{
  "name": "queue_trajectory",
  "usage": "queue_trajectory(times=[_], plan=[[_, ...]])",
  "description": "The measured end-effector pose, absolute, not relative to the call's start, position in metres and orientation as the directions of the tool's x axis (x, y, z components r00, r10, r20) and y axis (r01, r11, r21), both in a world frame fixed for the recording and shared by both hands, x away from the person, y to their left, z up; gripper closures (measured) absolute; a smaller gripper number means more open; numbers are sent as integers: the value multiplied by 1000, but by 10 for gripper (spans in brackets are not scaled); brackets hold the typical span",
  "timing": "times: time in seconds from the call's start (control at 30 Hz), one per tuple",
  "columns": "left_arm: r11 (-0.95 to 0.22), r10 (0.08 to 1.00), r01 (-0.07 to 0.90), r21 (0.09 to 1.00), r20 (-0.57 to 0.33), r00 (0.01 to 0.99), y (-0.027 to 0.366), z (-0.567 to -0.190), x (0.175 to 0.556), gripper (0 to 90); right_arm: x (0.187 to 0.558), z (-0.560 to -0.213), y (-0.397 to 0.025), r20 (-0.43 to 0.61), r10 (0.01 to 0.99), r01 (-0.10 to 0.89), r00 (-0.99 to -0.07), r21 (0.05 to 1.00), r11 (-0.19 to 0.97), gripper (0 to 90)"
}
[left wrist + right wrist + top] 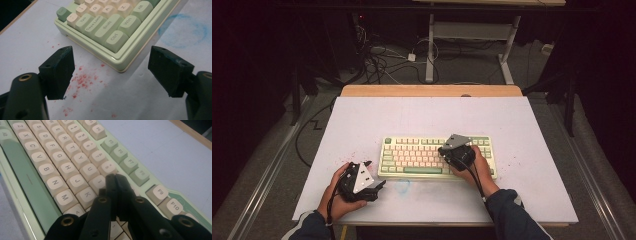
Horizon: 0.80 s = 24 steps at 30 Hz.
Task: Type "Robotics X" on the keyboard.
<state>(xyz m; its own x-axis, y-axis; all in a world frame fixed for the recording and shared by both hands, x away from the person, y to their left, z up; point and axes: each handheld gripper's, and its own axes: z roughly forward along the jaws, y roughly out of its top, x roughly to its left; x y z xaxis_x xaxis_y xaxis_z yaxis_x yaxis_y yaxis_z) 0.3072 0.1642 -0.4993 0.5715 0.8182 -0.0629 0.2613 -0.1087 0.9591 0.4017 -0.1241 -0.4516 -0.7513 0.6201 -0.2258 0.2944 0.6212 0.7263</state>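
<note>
A cream and pale green keyboard (437, 156) lies in the middle of the white table. My right gripper (456, 150) hovers over its right half, jaws shut with nothing between them. In the right gripper view the shut tips (115, 178) sit just above the keys beside the 8 and I keys of the keyboard (60, 162). My left gripper (374, 175) is held low at the keyboard's front left corner. In the left gripper view it stands wide open (111, 71), and the keyboard's Ctrl corner (115, 37) lies just beyond the jaws, untouched.
Red specks (82, 80) dot the table (362, 120) by the left gripper. A faint blue smudge (402, 186) marks the surface in front of the keyboard. A wooden strip (432, 90) edges the far side. Cables and desk legs stand on the floor beyond.
</note>
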Motion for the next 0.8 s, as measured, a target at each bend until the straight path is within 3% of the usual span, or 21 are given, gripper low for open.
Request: queue_trajectory(times=[0.3,0.8], plan=[[-122,813,268,956,-59,579,162,-501,306,204,400,-452,-122,-230,601,298,-765,701,648,900],[-123,812,269,955,-59,580,163,-501,306,204,389,-436,-135,-198,627,259,-754,786,561,857]])
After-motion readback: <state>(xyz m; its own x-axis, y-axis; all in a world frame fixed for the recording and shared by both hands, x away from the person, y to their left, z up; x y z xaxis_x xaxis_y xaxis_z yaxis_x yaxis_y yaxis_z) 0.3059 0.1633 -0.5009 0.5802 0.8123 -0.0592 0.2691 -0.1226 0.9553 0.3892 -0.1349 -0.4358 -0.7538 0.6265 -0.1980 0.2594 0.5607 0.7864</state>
